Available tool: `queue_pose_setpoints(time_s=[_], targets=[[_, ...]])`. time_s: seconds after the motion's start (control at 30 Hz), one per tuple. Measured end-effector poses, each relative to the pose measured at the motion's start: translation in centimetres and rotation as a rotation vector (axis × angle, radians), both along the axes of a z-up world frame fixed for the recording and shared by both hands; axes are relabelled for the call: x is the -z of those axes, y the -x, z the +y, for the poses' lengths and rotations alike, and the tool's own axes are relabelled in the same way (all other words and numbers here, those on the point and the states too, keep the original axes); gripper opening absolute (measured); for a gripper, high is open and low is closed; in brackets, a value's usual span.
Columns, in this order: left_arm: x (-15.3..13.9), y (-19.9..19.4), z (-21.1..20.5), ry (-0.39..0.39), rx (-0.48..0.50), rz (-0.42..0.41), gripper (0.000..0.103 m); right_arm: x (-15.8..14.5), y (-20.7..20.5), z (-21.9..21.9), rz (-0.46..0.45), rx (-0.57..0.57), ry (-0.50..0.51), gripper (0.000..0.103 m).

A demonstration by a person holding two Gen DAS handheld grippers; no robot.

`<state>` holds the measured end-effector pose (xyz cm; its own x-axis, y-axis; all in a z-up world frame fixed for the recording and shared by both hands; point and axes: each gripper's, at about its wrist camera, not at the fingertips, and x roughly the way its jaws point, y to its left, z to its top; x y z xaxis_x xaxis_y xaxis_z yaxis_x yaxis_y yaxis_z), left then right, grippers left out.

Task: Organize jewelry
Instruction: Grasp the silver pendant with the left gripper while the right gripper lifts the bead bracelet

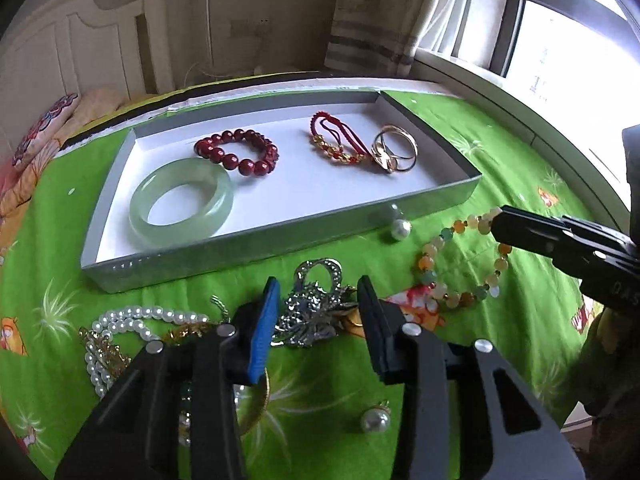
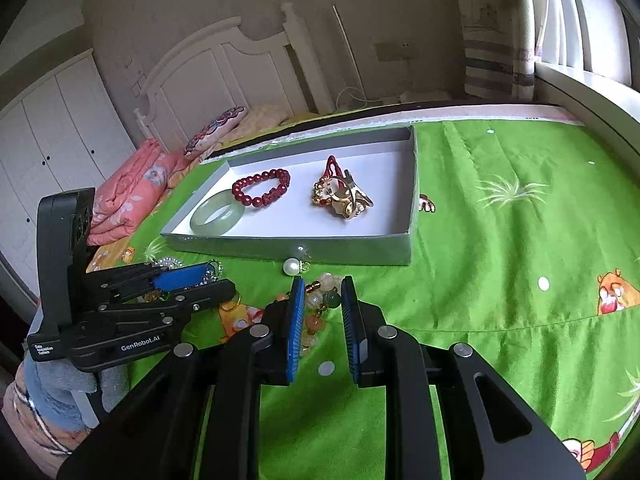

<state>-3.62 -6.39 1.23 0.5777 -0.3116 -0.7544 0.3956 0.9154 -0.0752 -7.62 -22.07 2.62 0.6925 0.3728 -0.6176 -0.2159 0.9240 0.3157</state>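
From your left wrist camera, the left gripper stands half-open astride the silver filigree brooch. The pads flank the piece but do not visibly press it, so this is probably the lead-in to a pinch. The brooch lies on the green bedspread, near the front wall of the shallow box. That keeps its trip into the box short. Already inside are the jade bangle at the left, the dark red bead bracelet beyond it, and the red-cord bracelet touching the gold rings at the right. The pearl strand still lies loose at your near left.

From your right wrist camera, the right gripper is narrow, with its tips over the pastel bead bracelet. You cannot tell here whether it grips any beads. A loose pearl earring lies just before the box wall.
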Motion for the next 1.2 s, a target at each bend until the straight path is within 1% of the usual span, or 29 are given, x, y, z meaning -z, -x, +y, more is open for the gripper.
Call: queue_pose_setpoints(time_s=[0.2,0.37,0.47,0.63,0.77,0.9,1.0,1.07,1.1,1.13,1.2], targets=[[-0.4,0.4,0.7,0.037,-0.006,-0.020,0.039,0.0,0.0,0.0,-0.001,0.001,0.013,0.020],[-0.7,0.5,0.8,0.041,-0.009,-0.028,0.039,0.2,-0.3,0.2,0.019,0.018,0.032,0.020],[-0.8,0.7,0.9,0.040,-0.013,-0.037,0.039,0.2,-0.2,0.1,0.016,0.026,0.029,0.020],[-0.8,0.7,1.0,0.049,-0.013,-0.028,0.039,0.9,-1.1,0.3,0.077,0.015,0.042,0.020],[-0.6,0.7,1.1,0.064,-0.011,-0.016,0.039,1.4,-1.6,0.8,0.118,0.014,0.089,0.020],[-0.5,0.6,1.7,0.095,-0.017,-0.006,0.039,1.7,-1.6,1.4,0.129,0.015,0.130,0.021],[-0.5,0.4,1.9,0.111,-0.016,0.001,0.039,1.6,-1.2,1.9,0.110,0.021,0.169,0.019],[-0.6,0.5,2.0,0.113,-0.016,-0.006,0.039,1.1,-0.5,2.1,0.059,0.021,0.180,0.019],[-0.7,0.6,2.0,0.113,-0.019,-0.013,0.039,0.9,-0.3,2.1,0.040,0.024,0.174,0.019],[-1.0,0.9,2.1,0.118,-0.022,-0.032,0.039,0.6,0.2,1.8,0.008,0.024,0.155,0.019],[-1.4,1.3,2.4,0.127,-0.031,-0.062,0.039,0.2,0.7,1.4,-0.027,0.017,0.113,0.019]])
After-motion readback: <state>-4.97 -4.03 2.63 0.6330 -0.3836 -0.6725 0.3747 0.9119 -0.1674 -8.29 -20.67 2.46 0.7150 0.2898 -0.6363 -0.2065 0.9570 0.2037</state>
